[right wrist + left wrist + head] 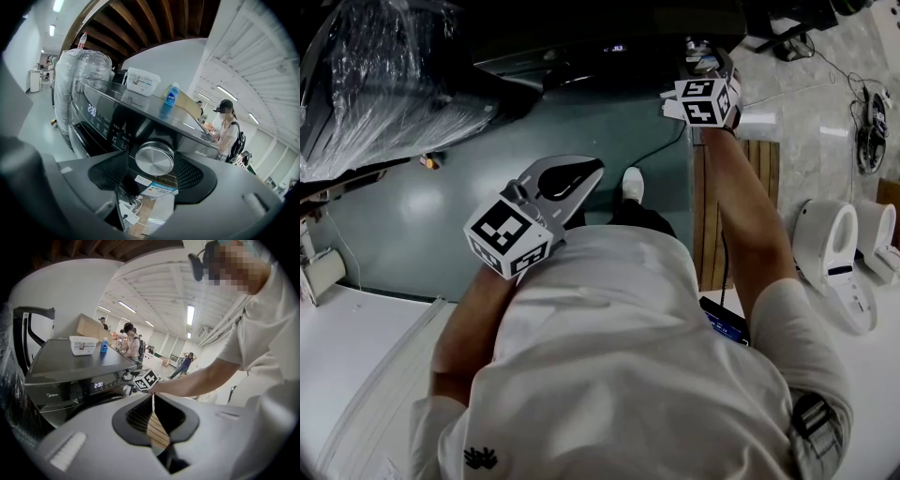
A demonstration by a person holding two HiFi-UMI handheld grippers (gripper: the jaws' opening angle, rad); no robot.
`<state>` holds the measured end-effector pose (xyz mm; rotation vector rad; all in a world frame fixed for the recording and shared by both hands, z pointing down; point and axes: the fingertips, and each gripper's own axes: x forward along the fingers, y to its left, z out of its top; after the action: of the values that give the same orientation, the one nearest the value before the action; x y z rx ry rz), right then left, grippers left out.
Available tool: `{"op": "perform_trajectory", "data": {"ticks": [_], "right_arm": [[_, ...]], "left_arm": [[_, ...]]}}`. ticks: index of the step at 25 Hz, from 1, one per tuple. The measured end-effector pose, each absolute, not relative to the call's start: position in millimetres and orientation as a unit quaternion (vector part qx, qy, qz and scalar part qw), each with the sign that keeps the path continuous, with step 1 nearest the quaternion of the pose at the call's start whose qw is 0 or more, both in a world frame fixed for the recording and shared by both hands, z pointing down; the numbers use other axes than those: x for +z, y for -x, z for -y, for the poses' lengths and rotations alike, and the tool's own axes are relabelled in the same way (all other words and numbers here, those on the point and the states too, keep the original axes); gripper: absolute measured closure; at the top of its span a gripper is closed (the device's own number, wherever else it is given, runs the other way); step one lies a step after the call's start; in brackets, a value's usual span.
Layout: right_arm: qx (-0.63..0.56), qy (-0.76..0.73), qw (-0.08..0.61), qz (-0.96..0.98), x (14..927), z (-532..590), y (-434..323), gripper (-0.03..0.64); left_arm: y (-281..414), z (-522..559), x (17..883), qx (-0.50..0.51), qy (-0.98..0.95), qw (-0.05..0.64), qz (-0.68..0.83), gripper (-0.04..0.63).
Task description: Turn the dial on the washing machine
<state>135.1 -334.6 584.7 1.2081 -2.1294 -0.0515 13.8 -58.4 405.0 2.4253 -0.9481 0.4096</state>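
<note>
Our right tongs are reached out to the control panel of the washing machine, their jaws spread to either side of the round silver dial. The pads sit close to its rim, with a thin gap showing on the left, so they have no firm hold of it. Our left tongs hang back near our chest, well apart from the machine, with the jaw tips brought together and nothing between them.

Clear approach to the dial
</note>
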Motion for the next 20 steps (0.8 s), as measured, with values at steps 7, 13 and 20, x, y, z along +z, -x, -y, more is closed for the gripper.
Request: {"op": "perform_trajectory", "data": {"ticks": [7,13,20], "right_arm": [[-0.007,-0.485,0.347,0.802,588,340,-140,0.341],[0.048,-0.507,0.304,0.805,584,343,-144,0.351],[0.162,-0.519,0.219,0.81,578,345,-152,0.351]], "left_arm": [[-10,57,404,0.15,-0.889,0.249,0.354,0.536],[-8,56,404,0.15,-0.889,0.249,0.354,0.537],[-11,57,404,0.15,-0.89,0.25,0.352,0.537]]}}
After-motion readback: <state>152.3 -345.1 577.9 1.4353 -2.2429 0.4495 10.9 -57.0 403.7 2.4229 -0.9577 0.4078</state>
